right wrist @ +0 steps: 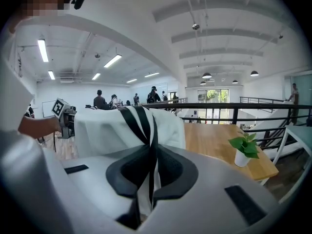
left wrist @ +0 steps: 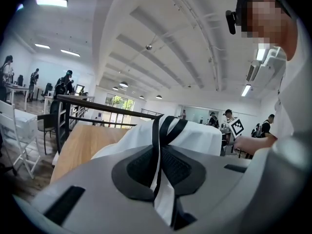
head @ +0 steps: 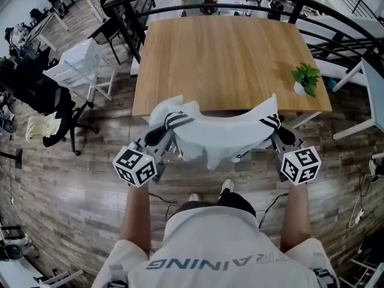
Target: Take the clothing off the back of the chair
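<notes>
- The left forearm (head: 137, 212) and the right forearm (head: 294, 215) extend forward side by side, well apart, each aiming its tongs toward the light wooden bench (head: 222, 59).
- The left tongs (head: 157, 138) are closed on the white fabric garment with black stripes (head: 222, 131), with a striped fold pinched between the pads.
- The right tongs (head: 282, 134) are closed on the opposite striped end of the same garment.
- The garment spans between both tongs, just in front of the bench's near edge. Whatever lies under it is hidden.
- A small green plant in a white pot (head: 306, 80) stands near the bench's right edge.
</notes>
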The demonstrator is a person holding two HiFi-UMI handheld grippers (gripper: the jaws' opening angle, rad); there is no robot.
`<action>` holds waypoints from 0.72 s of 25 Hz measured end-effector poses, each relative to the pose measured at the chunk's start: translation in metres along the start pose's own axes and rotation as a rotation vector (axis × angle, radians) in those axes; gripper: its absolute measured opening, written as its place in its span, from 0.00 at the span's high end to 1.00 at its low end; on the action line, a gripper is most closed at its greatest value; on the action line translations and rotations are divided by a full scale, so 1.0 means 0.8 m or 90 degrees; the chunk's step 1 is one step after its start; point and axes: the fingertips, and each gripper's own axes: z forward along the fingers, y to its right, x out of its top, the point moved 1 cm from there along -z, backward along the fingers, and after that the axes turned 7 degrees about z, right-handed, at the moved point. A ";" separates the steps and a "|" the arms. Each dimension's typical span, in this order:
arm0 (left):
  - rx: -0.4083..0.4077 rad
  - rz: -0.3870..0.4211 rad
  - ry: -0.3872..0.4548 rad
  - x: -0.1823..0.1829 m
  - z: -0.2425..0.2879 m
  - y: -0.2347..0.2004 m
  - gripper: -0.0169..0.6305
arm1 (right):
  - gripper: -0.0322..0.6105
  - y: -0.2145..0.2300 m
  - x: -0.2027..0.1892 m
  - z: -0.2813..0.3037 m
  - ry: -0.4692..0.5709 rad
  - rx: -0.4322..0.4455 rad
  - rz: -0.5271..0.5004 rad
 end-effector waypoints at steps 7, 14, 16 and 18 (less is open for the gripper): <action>0.040 -0.008 0.040 0.015 -0.022 -0.003 0.88 | 0.89 -0.005 0.004 -0.028 0.038 -0.050 0.010; 0.032 0.015 0.085 0.040 -0.046 0.006 0.89 | 0.89 -0.019 0.016 -0.060 0.074 -0.096 0.035; 0.031 0.021 0.095 0.043 -0.052 0.008 0.89 | 0.89 -0.026 0.016 -0.064 0.082 -0.100 0.042; 0.036 0.030 0.099 0.045 -0.058 0.010 0.89 | 0.89 -0.034 0.015 -0.069 0.089 -0.106 0.047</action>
